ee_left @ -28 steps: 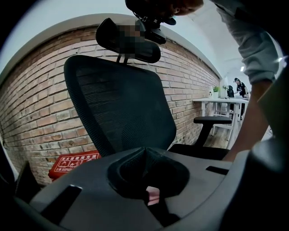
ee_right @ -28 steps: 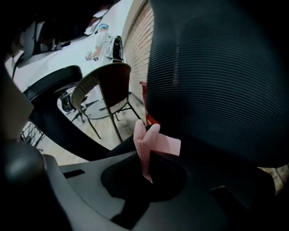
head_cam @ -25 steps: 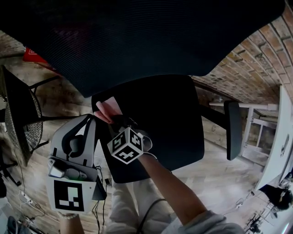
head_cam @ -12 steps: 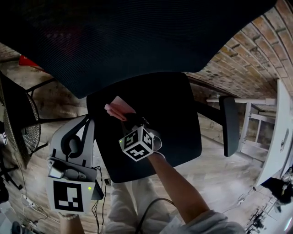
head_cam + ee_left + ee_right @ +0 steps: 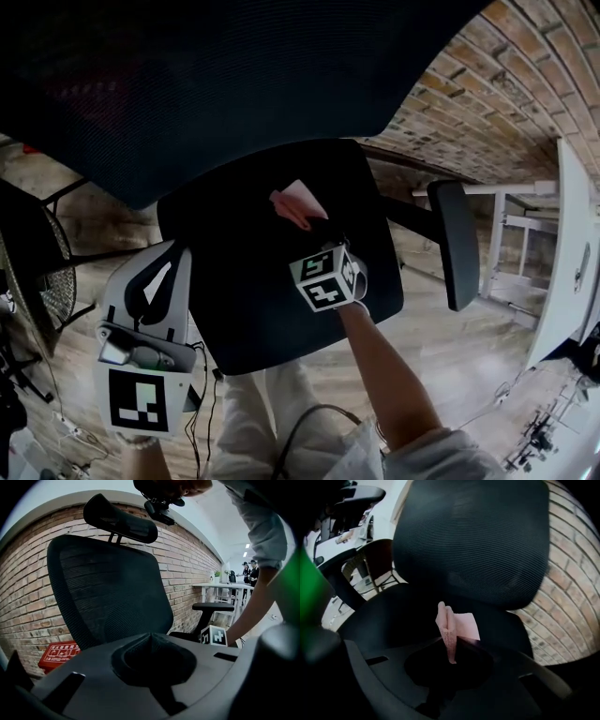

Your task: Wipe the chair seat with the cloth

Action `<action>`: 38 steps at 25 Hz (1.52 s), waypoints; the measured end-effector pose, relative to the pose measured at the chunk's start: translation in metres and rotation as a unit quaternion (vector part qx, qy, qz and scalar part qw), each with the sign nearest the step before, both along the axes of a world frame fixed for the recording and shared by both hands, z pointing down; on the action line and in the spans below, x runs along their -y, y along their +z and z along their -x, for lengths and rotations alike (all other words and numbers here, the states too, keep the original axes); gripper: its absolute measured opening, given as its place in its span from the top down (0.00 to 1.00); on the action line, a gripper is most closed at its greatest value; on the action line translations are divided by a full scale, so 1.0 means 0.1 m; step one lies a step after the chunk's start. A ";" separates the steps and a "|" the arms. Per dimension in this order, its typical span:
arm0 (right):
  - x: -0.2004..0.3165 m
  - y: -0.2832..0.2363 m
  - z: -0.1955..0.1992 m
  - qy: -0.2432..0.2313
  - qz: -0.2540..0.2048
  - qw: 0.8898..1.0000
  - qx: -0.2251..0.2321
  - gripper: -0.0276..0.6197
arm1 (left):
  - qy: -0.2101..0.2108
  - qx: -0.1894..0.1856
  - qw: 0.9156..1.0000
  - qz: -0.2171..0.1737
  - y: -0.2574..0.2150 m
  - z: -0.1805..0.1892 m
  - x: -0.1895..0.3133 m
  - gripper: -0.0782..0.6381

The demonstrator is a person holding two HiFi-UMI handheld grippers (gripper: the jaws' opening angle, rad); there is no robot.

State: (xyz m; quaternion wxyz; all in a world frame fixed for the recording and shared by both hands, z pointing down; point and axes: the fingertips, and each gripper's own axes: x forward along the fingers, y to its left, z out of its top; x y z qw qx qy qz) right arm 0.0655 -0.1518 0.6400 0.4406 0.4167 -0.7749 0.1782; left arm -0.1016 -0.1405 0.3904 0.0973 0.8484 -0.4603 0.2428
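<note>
The black chair seat (image 5: 253,281) fills the middle of the head view, below the mesh backrest (image 5: 216,84). A pink cloth (image 5: 295,204) lies pressed on the seat near its back right part. My right gripper (image 5: 314,225) is shut on the cloth, and the marker cube (image 5: 325,278) sits behind it. In the right gripper view the folded cloth (image 5: 461,623) sticks up from between the jaws (image 5: 449,641) over the seat (image 5: 393,616). My left gripper (image 5: 159,267) hangs off the seat's left front edge; its jaws (image 5: 150,637) meet with nothing between them.
An armrest (image 5: 453,239) stands at the seat's right. A second dark mesh chair (image 5: 28,262) is at the far left. A brick wall (image 5: 487,103) runs behind, with a white table (image 5: 572,244) to the right. A red box (image 5: 58,652) lies on the floor by the wall.
My right gripper has slid the pink cloth rightward across the seat, from its left side toward its back right. The left gripper has stayed where it was.
</note>
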 end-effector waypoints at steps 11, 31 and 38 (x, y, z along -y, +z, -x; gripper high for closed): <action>-0.02 -0.08 -1.28 0.125 -0.014 0.991 -0.049 0.87 | 0.020 -0.001 1.000 0.005 0.02 -0.24 -0.02 0.87; -0.46 -0.06 -0.28 0.031 0.015 0.999 0.020 0.87 | 0.011 0.012 1.000 -0.008 -0.10 0.12 -0.28 0.87; -0.83 -0.01 0.56 -0.049 0.042 0.996 0.062 0.87 | -0.003 -0.001 1.000 -0.010 -0.11 0.32 -0.39 0.87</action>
